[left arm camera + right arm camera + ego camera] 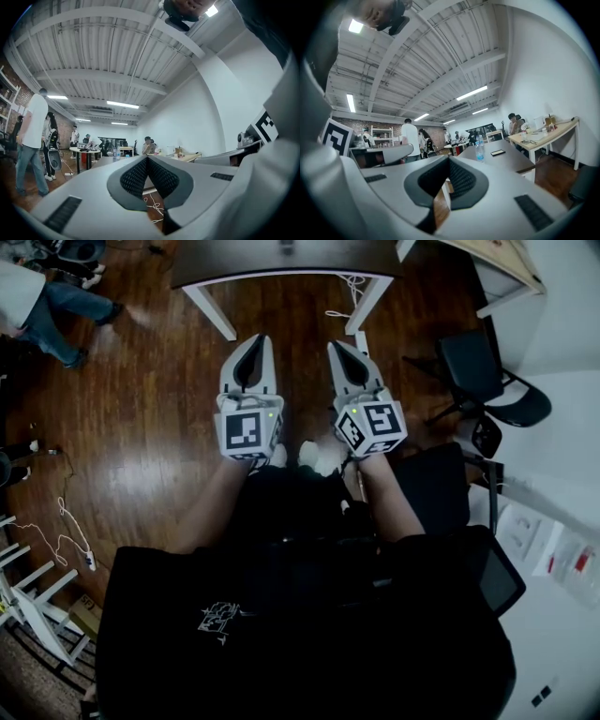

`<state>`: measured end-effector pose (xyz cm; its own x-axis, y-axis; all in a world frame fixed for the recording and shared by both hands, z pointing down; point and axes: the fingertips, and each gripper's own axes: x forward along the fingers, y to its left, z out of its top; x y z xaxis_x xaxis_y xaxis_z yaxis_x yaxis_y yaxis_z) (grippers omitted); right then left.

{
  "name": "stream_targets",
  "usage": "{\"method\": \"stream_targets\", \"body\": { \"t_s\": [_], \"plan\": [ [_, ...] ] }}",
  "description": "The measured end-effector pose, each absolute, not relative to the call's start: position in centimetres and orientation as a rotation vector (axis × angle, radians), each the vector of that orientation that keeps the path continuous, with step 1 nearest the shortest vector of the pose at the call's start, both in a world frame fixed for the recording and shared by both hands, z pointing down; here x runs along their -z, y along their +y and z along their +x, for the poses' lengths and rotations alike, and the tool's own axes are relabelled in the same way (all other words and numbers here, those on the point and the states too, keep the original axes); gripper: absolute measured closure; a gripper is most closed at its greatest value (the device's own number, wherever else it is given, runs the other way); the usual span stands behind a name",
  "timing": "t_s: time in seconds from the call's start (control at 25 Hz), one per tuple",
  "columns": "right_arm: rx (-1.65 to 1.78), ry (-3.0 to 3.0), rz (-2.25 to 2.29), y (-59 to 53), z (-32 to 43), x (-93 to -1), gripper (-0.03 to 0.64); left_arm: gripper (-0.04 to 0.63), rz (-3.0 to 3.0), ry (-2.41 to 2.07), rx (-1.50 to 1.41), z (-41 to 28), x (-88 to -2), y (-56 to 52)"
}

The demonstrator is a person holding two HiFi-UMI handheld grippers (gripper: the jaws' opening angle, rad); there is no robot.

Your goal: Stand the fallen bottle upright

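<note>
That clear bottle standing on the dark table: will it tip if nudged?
Likely yes: the bottle is tall and narrow, so a high nudge should topple it. It looks like thin clear plastic, probably light and squeezable. On its side, its round body would probably roll across the table.

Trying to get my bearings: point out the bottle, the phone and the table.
bottle (479, 151), right gripper view, its clear body
phone (498, 152), right gripper view, its dark face
table (512, 162), right gripper view, bare top beside the phone
</note>
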<state>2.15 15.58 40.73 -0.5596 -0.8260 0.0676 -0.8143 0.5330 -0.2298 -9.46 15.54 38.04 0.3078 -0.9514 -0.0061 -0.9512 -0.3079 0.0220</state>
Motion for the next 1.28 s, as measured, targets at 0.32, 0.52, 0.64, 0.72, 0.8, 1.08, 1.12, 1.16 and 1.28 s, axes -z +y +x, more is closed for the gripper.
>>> {"method": "stream_targets", "body": {
  "t_s": [0.32, 0.52, 0.64, 0.72, 0.8, 1.08, 1.12, 1.16, 1.28],
  "plan": [
    [0.305, 2.705, -1.468, 17.4, -0.4, -38.7, 0.594, 0.604, 2.54, -1.833, 0.067, -11.0, -37.5, 17.1],
    [0.29, 2.71, -1.473, 18.0, -1.4, -38.2, 0.594, 0.604, 2.56, -1.825, 0.099, -11.5, -37.0, 17.7],
    [0.281, 2.705, -1.482, 18.5, -1.1, -38.0, 0.595, 0.604, 2.571, -1.815, 0.095, -11.2, -36.8, 18.2],
    [0.27, 2.703, -1.484, 18.5, -1.2, -37.6, 0.595, 0.604, 2.565, -1.81, 0.093, -11.3, -36.6, 18.4],
    [0.267, 2.701, -1.486, 18.5, -1.3, -37.4, 0.595, 0.604, 2.562, -1.813, 0.1, -11.5, -36.3, 18.5],
    [0.262, 2.697, -1.489, 18.8, -1.1, -37.5, 0.595, 0.604, 2.565, -1.819, 0.105, -11.4, -36.2, 18.9],
    [0.261, 2.697, -1.49, 18.8, -1.0, -37.5, 0.595, 0.604, 2.565, -1.819, 0.104, -11.3, -36.2, 18.9],
    [0.26, 2.698, -1.491, 18.7, -0.9, -37.5, 0.595, 0.604, 2.566, -1.818, 0.101, -11.3, -36.2, 18.8],
    [0.254, 2.695, -1.489, 18.5, -1.0, -37.2, 0.595, 0.604, 2.568, -1.817, 0.097, -11.3, -36.2, 18.7]
  ]
}}
